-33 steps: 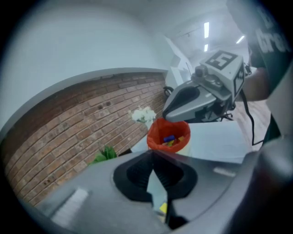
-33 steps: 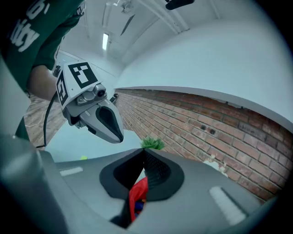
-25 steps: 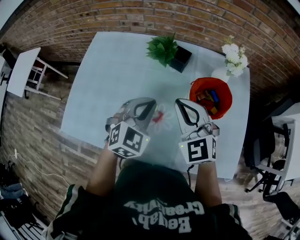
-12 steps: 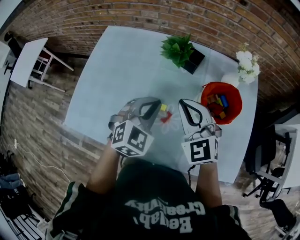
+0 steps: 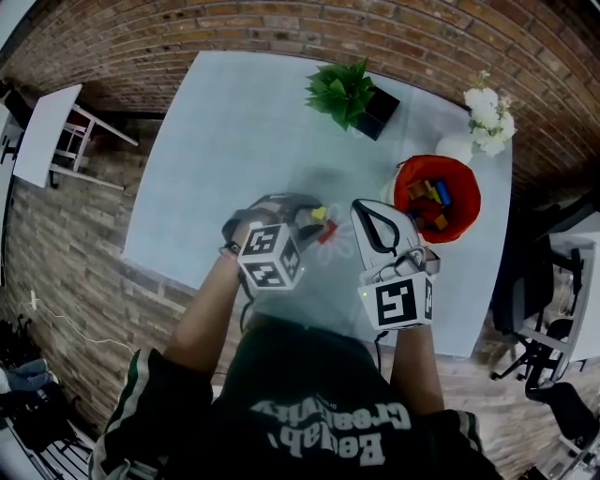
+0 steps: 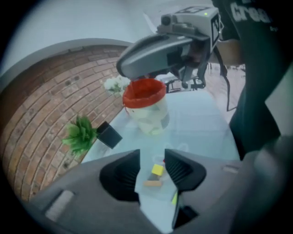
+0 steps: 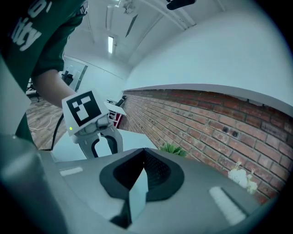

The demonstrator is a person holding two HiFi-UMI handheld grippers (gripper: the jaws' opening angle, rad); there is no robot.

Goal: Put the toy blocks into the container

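Observation:
A yellow block (image 5: 319, 214) and a red block (image 5: 327, 232) lie on the pale table (image 5: 225, 141) just ahead of my left gripper (image 5: 312, 219). In the left gripper view a yellow block (image 6: 157, 170) and a tan block (image 6: 152, 183) rest on the table between the jaws of the left gripper (image 6: 152, 165), untouched. Those jaws have just been opening and stand open. The red container (image 5: 438, 195) at the right holds several blocks. My right gripper (image 5: 367, 214) hovers between the blocks and the container, shut and empty; in the right gripper view it (image 7: 143, 165) points at the brick wall.
A potted green plant (image 5: 345, 91) stands at the table's far side. White flowers in a vase (image 5: 487, 114) sit behind the container. A brick wall (image 5: 309, 28) runs along the far edge. A white side table (image 5: 47, 131) stands at the left, and office chairs (image 5: 548, 347) at the right.
My left gripper has dropped and tipped downward over the loose blocks, and its jaws have opened. The right gripper has stayed nearly where it was.

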